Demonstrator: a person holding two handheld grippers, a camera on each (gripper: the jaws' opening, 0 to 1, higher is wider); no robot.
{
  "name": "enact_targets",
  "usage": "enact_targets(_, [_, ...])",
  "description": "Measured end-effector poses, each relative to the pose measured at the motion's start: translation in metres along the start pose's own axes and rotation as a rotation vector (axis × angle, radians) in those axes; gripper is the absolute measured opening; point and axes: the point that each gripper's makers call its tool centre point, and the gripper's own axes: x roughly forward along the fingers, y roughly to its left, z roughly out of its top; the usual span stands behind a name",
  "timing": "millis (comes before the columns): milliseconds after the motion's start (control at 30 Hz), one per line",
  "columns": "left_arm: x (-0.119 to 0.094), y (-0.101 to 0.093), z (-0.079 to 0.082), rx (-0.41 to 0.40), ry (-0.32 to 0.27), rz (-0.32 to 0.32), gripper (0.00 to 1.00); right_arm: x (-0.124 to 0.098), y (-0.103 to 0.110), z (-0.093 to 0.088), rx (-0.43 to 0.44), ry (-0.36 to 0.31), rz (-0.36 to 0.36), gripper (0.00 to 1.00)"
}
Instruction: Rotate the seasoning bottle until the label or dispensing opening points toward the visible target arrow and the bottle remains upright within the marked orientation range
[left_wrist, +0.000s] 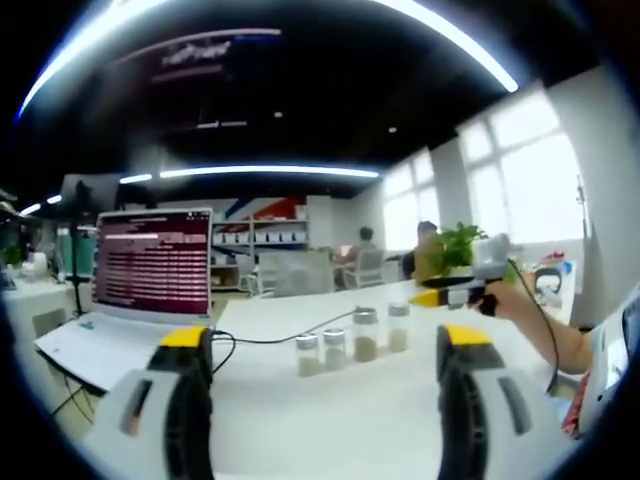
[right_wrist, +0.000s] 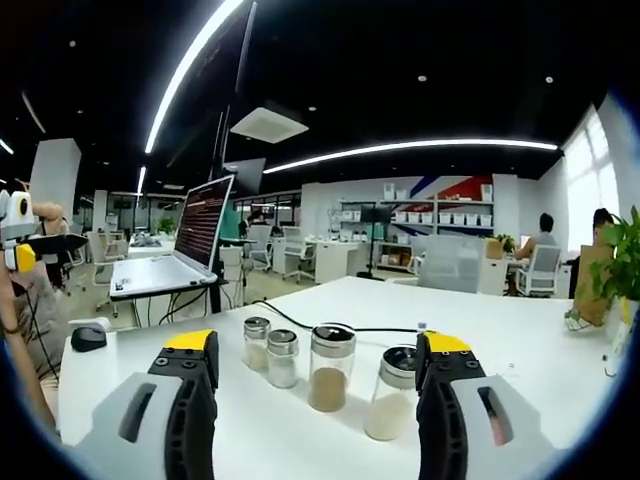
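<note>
**Four bottles, no arrow in sight: wrong pick was the main risk**

Four seasoning bottles stood upright in a row on the white tabletop (right_wrist: 560, 350). The brown-filled bottle (right_wrist: 331, 367) served as landmark: a pale-filled bottle (right_wrist: 391, 394) just beside it toward the right tool (right_wrist: 318, 400), two smaller bottles (right_wrist: 270, 350) on its far side. The right tool's jaws were spread wide, empty, near the row. The left tool (left_wrist: 325, 385), also wide and empty, faced the row from well apart. No target arrow could be made out, so the bottle might have been turned the wrong way. The close spacing meant a jaw could have knocked a neighbour over. A black cable (right_wrist: 300, 322) ran just behind the landmark.
</note>
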Motion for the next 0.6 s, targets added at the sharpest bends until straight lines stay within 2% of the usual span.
enact_targets(167, [0.001,-0.002,-0.001,0.003,0.0,-0.002,0.98,0.007,0.0,-0.006,0.007,0.011,0.002,0.81])
enact_targets(600, [0.003,0.0,-0.003,-0.001,0.01,-0.004,0.98,0.027,-0.001,-0.008,0.005,0.0,-0.014,0.76])
